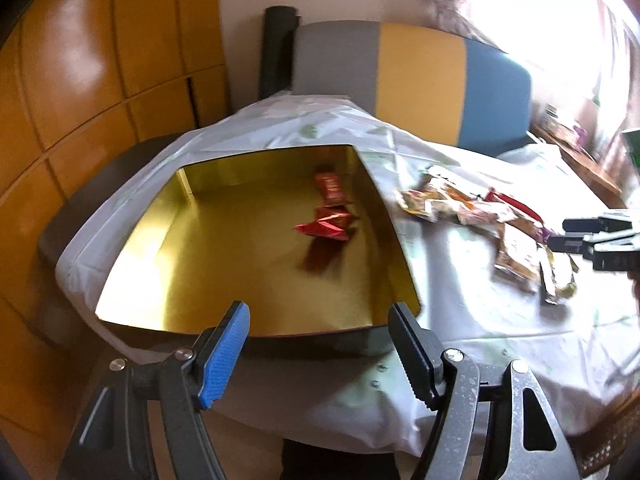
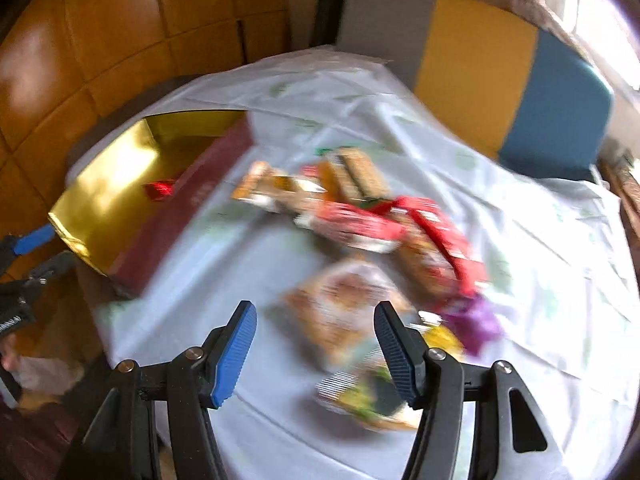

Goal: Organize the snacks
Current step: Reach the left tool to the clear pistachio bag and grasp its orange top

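Left wrist view showed the left gripper (image 1: 324, 320) poised over the near edge of a gold-lined box (image 1: 132, 264), its jaws well apart with nothing between them. Two red wrappers (image 1: 330, 210) lay toward the far right of the box floor, probably the first snacks sorted. Right of the box, on the white tablecloth (image 1: 460, 300), the loose snack pile (image 1: 480, 216) waited, with the right gripper (image 2: 316, 332) reaching in from the right edge. Right wrist view, blurred by motion, put that gripper above the near side of the pile, a pale orange packet (image 2: 340, 312) just beyond its fingertips. Its jaws stood partly apart and gripped nothing, likely readied for a pick. The box sat on the left, red-sided, close enough for short transfers.
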A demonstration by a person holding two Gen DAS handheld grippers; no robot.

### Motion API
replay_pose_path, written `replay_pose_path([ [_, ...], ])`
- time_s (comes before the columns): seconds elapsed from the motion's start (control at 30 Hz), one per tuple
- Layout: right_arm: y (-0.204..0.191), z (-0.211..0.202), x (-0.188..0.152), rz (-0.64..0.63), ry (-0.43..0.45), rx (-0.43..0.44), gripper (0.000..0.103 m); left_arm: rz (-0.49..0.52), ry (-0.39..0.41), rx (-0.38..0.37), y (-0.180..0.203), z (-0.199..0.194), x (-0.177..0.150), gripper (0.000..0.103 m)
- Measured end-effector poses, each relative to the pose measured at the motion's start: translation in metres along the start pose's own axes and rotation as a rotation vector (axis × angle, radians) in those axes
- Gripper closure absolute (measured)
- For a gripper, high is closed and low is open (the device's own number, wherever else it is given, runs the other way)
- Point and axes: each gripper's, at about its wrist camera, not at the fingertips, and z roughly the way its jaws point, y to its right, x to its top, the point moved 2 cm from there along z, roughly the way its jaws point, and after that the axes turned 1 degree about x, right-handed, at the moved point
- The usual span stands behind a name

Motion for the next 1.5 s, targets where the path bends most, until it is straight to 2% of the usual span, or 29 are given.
replay_pose_path([
  [0.13,0.050,-0.003,-0.015,0.077,-0.007,-0.074,0.041,0.030,-0.008,-0.042,0.014,0.000,0.003,0.031],
  [0.23,0.089,0.001,-0.031,0.215,-0.008,-0.095,0.041,0.061,-0.025,-0.066,0.026,0.000,0.004,0.031],
  [0.33,0.108,0.004,-0.035,0.303,-0.036,-0.147,0.041,0.066,-0.038,-0.099,0.037,0.002,0.011,0.031],
  [0.43,0.121,0.000,-0.034,0.375,-0.023,-0.127,0.041,0.107,-0.031,-0.109,0.049,0.003,0.022,0.031],
  [0.5,0.122,-0.002,-0.032,0.392,-0.007,-0.116,0.041,0.140,-0.035,-0.128,0.057,0.006,0.032,0.034],
  [0.67,0.127,-0.005,-0.033,0.419,-0.002,-0.099,0.041,0.293,-0.084,-0.187,0.081,0.024,0.060,0.034],
  [0.8,0.124,-0.010,-0.032,0.418,0.014,-0.075,0.041,0.354,-0.121,-0.216,0.093,0.046,0.079,0.034],
  [1.03,0.121,-0.013,-0.028,0.406,0.032,-0.050,0.041,0.579,-0.169,-0.184,0.125,0.102,0.102,0.034],
  [1.13,0.120,-0.014,-0.028,0.408,0.039,-0.040,0.041,0.623,-0.177,-0.175,0.130,0.118,0.110,0.034],
  [1.33,0.127,-0.014,-0.030,0.434,0.036,-0.050,0.041,0.691,-0.201,-0.209,0.135,0.137,0.118,0.034],
  [1.43,0.129,-0.014,-0.029,0.439,0.036,-0.049,0.041,0.723,-0.226,-0.247,0.140,0.142,0.119,0.025],
  [1.5,0.129,-0.014,-0.028,0.436,0.039,-0.050,0.041,0.754,-0.237,-0.251,0.145,0.147,0.118,0.025],
])
